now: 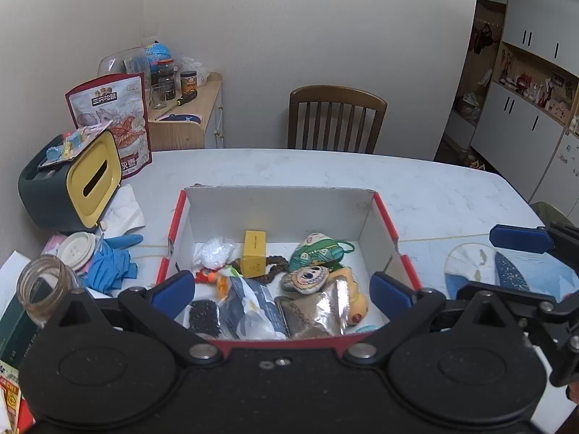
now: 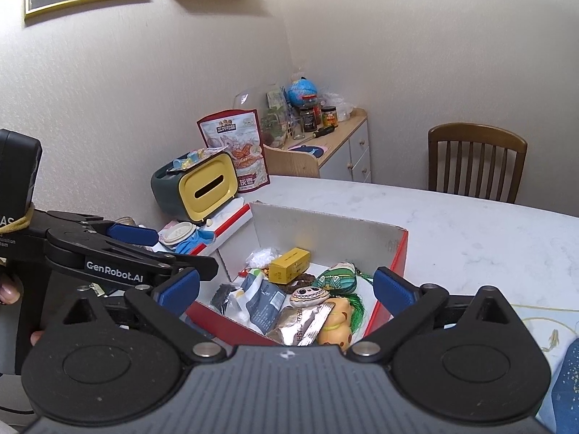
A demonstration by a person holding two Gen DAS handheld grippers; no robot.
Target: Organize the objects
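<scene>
White marble-look tabletop fills the room's middle, a wooden chair pushed in at its far side, and the red cardboard box sits square in front of both hand-held grippers. Inside the box there's already a fair heap: a yellow carton standing near the middle, a green pouch beside it, a round grinning-face charm just nearer, a silver foil packet, a blue-grey sachet and a black bristly pad at the near wall. So I'd say the sorting is well along. Outside the box on its left, though, blue gloves, a glass jar and a round lid lie loose, near the yellow-faced tissue holder; those look like the leftovers. The box's long axis seems to run from near wall to far wall, open top facing up; the yellow carton stands on end, leaning slightly. Left hand-held gripper hangs over the near rim, spread wide, nothing in it. Right hand-held gripper — same story, wide apart and empty above the box's near corner.
</scene>
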